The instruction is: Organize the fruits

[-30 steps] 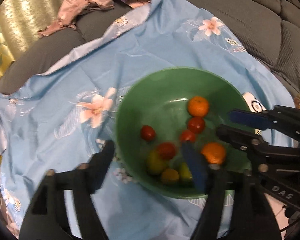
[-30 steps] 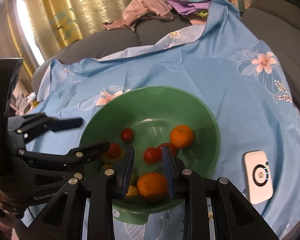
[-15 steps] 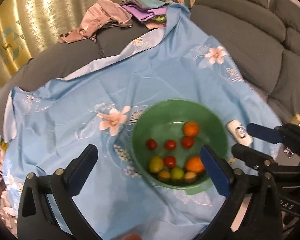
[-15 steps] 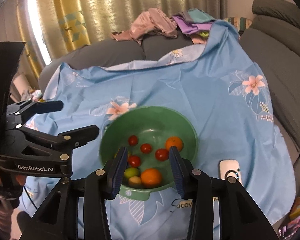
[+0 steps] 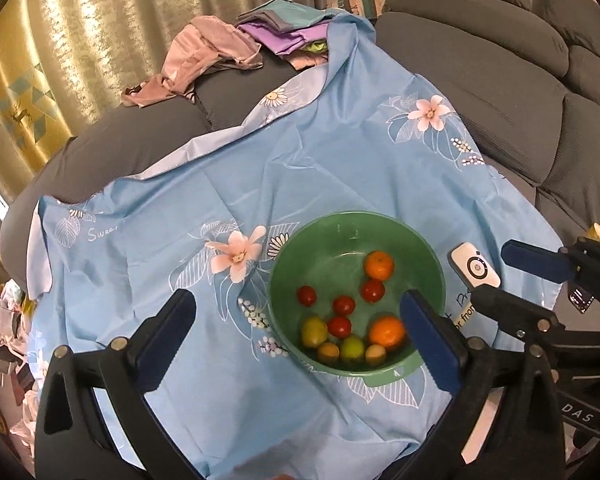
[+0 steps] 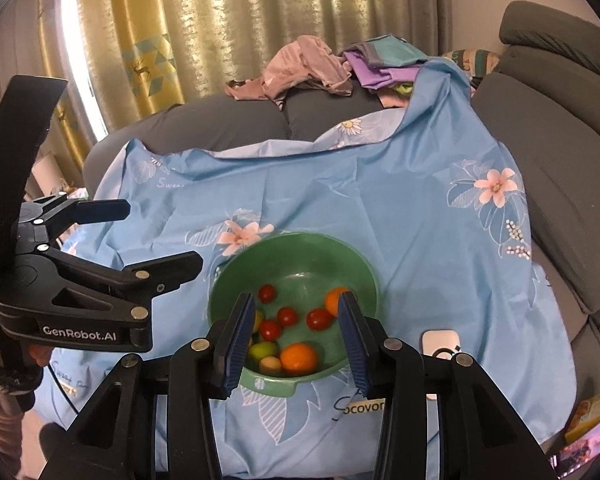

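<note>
Both grippers are drawing up and back from the bowl, which a second ago was filling both views and is now sitting smaller and lower in them. Nearest, the left gripper (image 5: 296, 336) is hanging with its jaws wide apart and nothing between them, and the right gripper (image 6: 296, 340) is likewise spread and holding nothing, framing the green bowl (image 5: 284, 280) below. Inside it, two oranges (image 5: 387, 332), several red tomatoes (image 5: 343, 305) and a few green and yellow fruits (image 5: 314, 331) are lying together. A white device (image 5: 475, 267) is lying just beside the bowl on the blue floral cloth (image 5: 300, 168), and clothes (image 5: 204, 56) are piled farther back on the grey sofa. Gathering looks finished; any next move is probably only clearing away.
</note>
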Action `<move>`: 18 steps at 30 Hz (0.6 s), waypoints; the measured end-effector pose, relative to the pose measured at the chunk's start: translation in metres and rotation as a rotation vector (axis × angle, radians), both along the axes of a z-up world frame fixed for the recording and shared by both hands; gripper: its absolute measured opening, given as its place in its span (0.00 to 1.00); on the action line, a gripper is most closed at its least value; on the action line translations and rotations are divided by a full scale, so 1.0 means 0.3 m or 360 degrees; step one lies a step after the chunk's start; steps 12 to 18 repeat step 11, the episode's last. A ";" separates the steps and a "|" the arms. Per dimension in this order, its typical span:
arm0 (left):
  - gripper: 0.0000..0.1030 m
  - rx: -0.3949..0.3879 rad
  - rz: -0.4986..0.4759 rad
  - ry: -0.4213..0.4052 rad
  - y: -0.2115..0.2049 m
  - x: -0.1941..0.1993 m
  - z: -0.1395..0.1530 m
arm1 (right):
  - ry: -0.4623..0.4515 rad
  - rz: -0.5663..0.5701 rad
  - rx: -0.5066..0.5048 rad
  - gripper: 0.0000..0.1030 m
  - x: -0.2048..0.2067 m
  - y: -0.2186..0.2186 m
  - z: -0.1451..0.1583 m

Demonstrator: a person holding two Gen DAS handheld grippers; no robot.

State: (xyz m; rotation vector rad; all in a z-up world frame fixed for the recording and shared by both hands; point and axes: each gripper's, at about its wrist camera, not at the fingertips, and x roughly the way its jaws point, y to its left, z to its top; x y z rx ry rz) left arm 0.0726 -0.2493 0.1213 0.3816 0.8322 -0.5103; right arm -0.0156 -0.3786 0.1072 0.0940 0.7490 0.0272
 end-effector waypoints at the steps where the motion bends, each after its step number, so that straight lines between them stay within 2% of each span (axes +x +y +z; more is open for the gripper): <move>1: 0.99 0.0001 -0.0001 0.0001 -0.003 0.000 0.001 | 0.0000 -0.0002 0.0000 0.42 -0.001 -0.001 0.002; 18: 0.99 0.0011 -0.0024 -0.0014 -0.032 -0.008 0.002 | -0.0001 -0.0007 0.0004 0.42 0.000 -0.007 0.002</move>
